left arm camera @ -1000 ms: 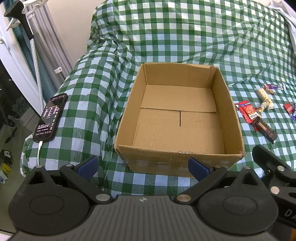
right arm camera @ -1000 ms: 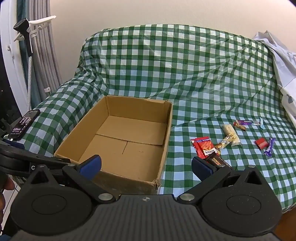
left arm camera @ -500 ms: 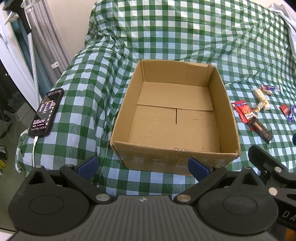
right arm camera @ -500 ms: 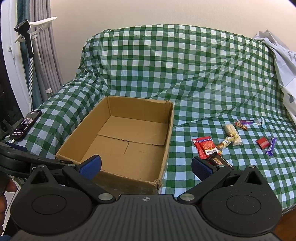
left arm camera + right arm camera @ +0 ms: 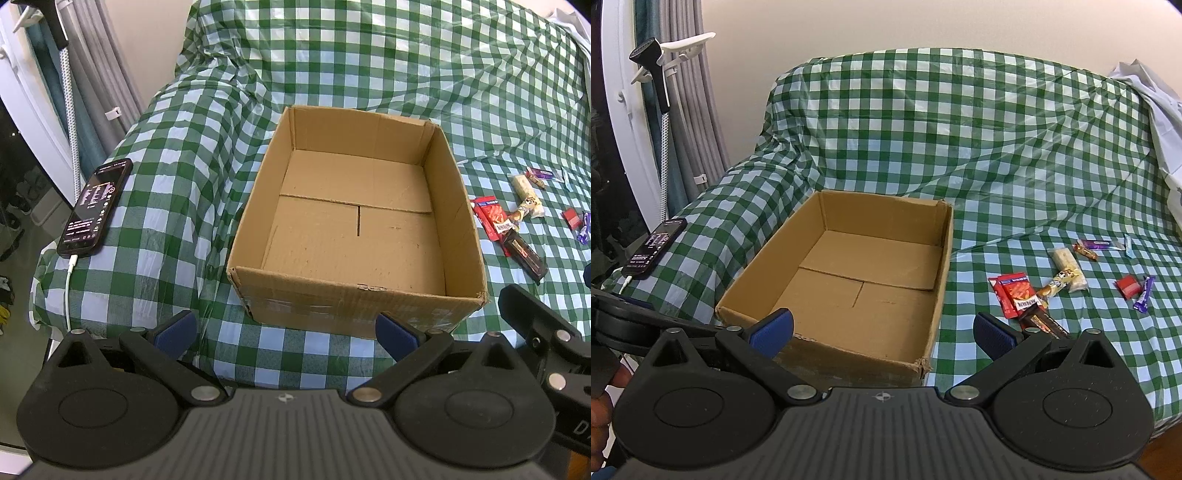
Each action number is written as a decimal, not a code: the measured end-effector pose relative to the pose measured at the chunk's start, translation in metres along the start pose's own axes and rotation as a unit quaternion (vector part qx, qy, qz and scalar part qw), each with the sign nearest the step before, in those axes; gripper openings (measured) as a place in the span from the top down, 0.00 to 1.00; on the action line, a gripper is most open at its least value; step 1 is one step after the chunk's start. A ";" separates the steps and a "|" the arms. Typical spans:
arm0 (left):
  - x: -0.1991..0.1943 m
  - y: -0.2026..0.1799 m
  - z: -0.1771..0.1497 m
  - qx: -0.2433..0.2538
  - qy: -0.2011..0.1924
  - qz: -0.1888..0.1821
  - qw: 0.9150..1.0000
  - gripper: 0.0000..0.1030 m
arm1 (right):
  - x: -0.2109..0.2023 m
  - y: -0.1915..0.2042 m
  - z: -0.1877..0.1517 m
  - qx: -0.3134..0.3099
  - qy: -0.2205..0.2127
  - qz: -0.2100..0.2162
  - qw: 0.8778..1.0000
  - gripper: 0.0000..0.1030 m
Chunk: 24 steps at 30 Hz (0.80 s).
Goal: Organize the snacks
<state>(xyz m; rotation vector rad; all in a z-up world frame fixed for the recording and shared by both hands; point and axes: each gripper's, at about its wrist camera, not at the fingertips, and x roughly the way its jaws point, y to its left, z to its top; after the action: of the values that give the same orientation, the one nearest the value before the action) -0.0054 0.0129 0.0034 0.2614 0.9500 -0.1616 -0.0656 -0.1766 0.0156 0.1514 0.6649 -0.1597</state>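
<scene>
1. my left gripper (image 5: 284,332) and right gripper (image 5: 882,332) hang nearest, blue-padded fingers spread wide, holding nothing.
2. beyond them, the open brown cardboard box (image 5: 938,258) sits bare on the green-and-white checked cloth (image 5: 960,129).
3. at its 3 o'clock, the small wrapped snacks (image 5: 1019,295) lie scattered.

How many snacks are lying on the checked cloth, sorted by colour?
Red: 2, big packet and small square
Purple: 2, long bar and short bar
White: 2, plain bar and gold-printed bar
Dark brown: 1, wide bar
Orange: 1, candy
Light blue: 1, sachet
Total: 9
</scene>
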 end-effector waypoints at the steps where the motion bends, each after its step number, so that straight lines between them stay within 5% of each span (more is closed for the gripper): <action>1: 0.000 0.000 0.000 0.000 0.000 0.001 1.000 0.00 | 0.000 0.001 0.000 0.000 0.000 0.000 1.000 0.00; 24: 0.006 -0.027 0.005 0.035 0.012 0.020 0.999 0.00 | 0.007 -0.023 -0.007 0.044 0.003 0.020 0.999 0.00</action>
<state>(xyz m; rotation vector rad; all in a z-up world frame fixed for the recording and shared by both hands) -0.0047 -0.0145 -0.0032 0.3471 0.9643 -0.1559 -0.0687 -0.1984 0.0037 0.2492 0.6605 -0.1509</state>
